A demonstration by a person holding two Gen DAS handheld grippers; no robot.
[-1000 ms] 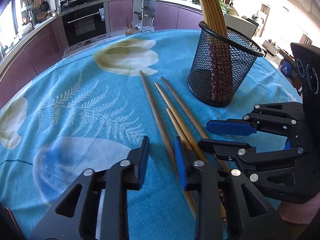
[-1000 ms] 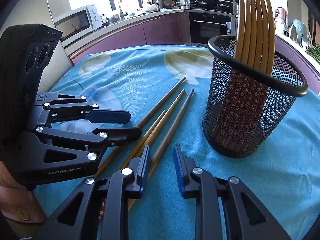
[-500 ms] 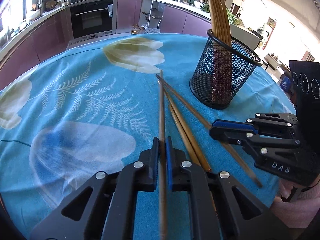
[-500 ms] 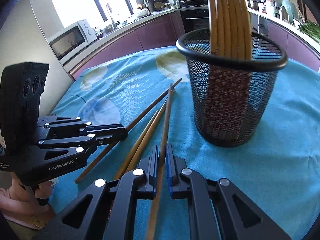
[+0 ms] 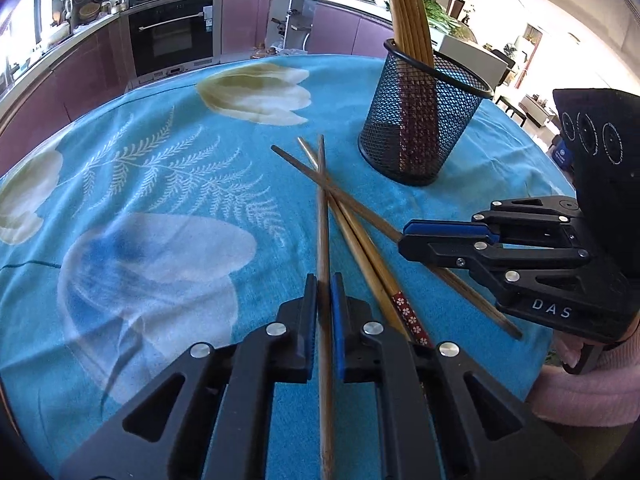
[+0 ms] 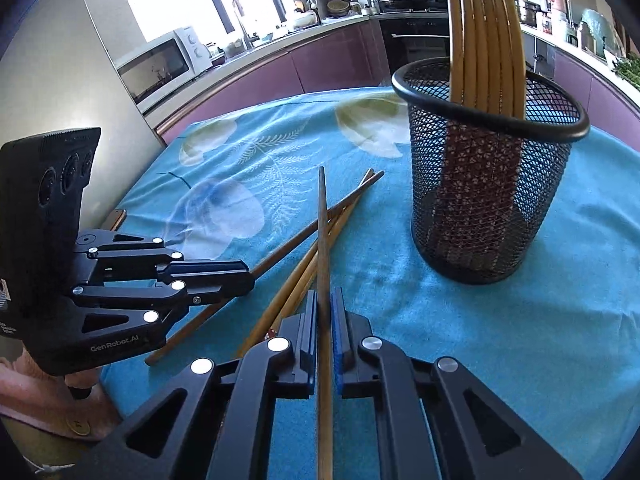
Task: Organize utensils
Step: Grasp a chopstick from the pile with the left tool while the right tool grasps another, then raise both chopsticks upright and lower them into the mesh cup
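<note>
My left gripper (image 5: 323, 280) is shut on a wooden chopstick (image 5: 322, 216) that points forward, lifted above the cloth. My right gripper (image 6: 325, 295) is shut on another wooden chopstick (image 6: 322, 224), also raised. Two more chopsticks (image 5: 360, 240) lie on the blue cloth between the grippers; they also show in the right wrist view (image 6: 304, 276). A black mesh holder (image 5: 424, 120) stands upright at the back right with several chopsticks in it; in the right wrist view the holder (image 6: 488, 184) is close, to the right. Each gripper appears in the other's view, the right (image 5: 404, 236) and the left (image 6: 250, 280).
The round table wears a blue floral cloth (image 5: 160, 200). Its edge drops off near the grippers. A kitchen counter with an oven (image 5: 172, 36) runs behind, and a microwave (image 6: 160, 64) stands on the counter at left.
Both grippers closed on one chopstick each about half a second ago and have since lifted them, swinging the tips away from the ones left on the cloth.
</note>
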